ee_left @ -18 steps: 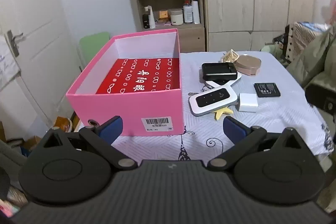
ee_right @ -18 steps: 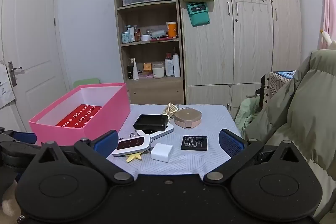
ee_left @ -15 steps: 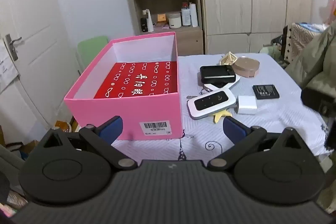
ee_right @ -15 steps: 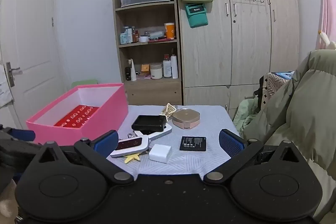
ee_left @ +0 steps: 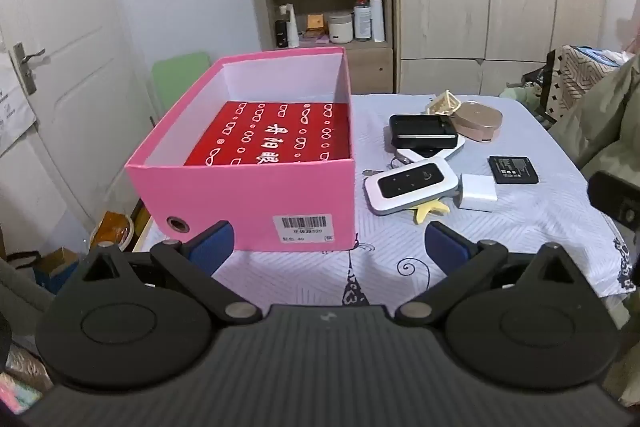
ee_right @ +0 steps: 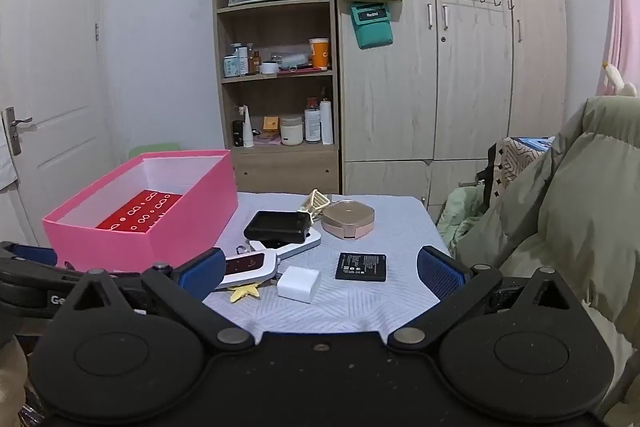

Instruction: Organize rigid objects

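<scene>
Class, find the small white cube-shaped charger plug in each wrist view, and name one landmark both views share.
Left wrist view: small white cube-shaped charger plug, right of centre, beside the white pocket router.
Right wrist view: lower centre, left of the flat black battery.
Shared landmark: open pink cardboard box.

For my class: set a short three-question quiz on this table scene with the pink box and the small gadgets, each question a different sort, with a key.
1. True or false: the pink box already holds a red item with white print.
2. Multiple choice: what lies directly beside the white charger cube on its right in the right wrist view? A) a flat black battery B) a mug C) a spoon
3. Fill in: the left gripper and the right gripper are both ____ and hold nothing.

Key: 1 true; 2 A; 3 open
</scene>
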The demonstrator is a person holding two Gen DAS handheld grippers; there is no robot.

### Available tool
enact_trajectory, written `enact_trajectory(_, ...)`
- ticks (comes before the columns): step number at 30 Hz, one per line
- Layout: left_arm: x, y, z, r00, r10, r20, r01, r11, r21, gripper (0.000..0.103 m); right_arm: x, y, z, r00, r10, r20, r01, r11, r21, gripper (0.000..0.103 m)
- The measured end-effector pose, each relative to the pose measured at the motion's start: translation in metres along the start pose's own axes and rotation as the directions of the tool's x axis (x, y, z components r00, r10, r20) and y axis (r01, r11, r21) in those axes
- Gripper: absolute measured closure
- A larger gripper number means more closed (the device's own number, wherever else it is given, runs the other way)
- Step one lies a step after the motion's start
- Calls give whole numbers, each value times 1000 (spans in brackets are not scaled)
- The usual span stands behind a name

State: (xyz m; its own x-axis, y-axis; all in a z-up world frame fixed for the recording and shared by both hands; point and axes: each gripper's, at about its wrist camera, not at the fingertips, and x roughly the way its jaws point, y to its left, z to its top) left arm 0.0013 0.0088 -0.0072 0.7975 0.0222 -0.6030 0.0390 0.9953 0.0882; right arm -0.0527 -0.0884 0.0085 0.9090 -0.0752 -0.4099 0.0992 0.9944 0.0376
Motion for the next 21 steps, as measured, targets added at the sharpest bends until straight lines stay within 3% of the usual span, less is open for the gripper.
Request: enact_trajectory(21,1,0,-5,1000,3,4,-3,1000,-20,0,1,-4,-7,999,-27,-25,27,1000,-10,0)
